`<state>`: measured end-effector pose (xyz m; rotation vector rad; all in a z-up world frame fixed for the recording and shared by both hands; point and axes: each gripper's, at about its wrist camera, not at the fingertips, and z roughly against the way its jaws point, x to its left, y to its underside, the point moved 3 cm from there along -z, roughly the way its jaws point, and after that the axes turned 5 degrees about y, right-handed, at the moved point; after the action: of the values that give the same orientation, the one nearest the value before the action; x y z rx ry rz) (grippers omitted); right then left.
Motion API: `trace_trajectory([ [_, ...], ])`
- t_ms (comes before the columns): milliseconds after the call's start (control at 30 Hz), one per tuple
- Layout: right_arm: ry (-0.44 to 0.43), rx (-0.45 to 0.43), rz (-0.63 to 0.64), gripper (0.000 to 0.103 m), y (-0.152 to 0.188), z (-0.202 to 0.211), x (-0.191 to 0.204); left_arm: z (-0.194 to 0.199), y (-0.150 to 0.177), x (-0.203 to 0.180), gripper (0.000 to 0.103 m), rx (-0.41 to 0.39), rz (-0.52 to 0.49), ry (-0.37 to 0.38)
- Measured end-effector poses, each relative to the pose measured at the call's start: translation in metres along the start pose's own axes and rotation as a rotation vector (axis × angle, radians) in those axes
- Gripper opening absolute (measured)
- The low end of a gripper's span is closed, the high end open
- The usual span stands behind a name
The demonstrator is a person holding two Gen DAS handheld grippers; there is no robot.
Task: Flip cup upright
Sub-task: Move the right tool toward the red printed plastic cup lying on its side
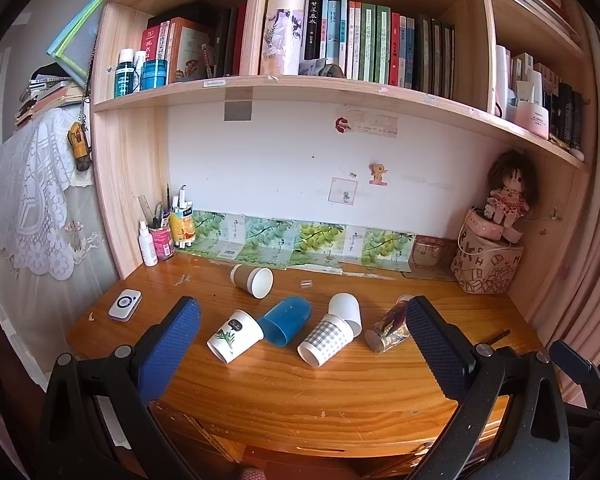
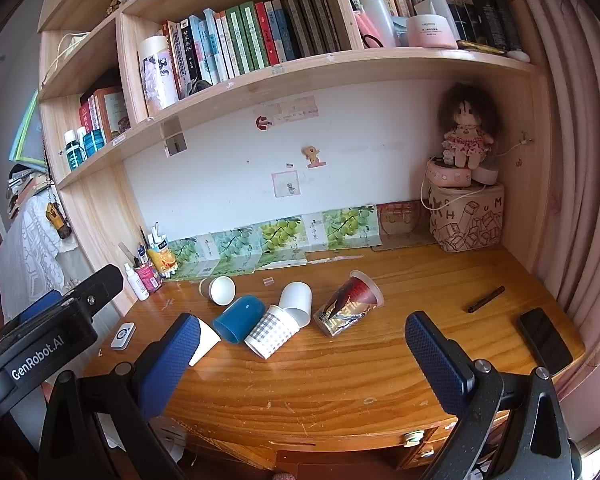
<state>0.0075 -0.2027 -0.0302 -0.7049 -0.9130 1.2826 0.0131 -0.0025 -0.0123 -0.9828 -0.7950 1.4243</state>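
Reaching with both grippers, left gripper (image 1: 302,330) and right gripper (image 2: 302,338), spread wide and empty, risks rolling the tipped cups (image 1: 325,340) clustered mid-desk (image 1: 300,392), seemingly touching.

Home study: bookshelf (image 1: 364,92), desk (image 1: 300,380), doll (image 1: 508,192).
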Motion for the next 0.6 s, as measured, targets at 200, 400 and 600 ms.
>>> trace_trajectory([
  [200, 0.001, 0.004, -0.020, 0.103, 0.000, 0.002, -0.001, 0.004, 0.001, 0.002, 0.102, -0.006, -0.019, -0.017],
  [400, -0.012, 0.038, -0.048, 0.103, 0.000, -0.007, 0.000, 0.004, 0.004, 0.009, 0.102, 0.013, -0.029, -0.047],
  [600, -0.030, 0.106, -0.069, 0.103, 0.006, -0.023, 0.004, -0.002, 0.007, 0.024, 0.102, 0.040, 0.005, -0.079],
])
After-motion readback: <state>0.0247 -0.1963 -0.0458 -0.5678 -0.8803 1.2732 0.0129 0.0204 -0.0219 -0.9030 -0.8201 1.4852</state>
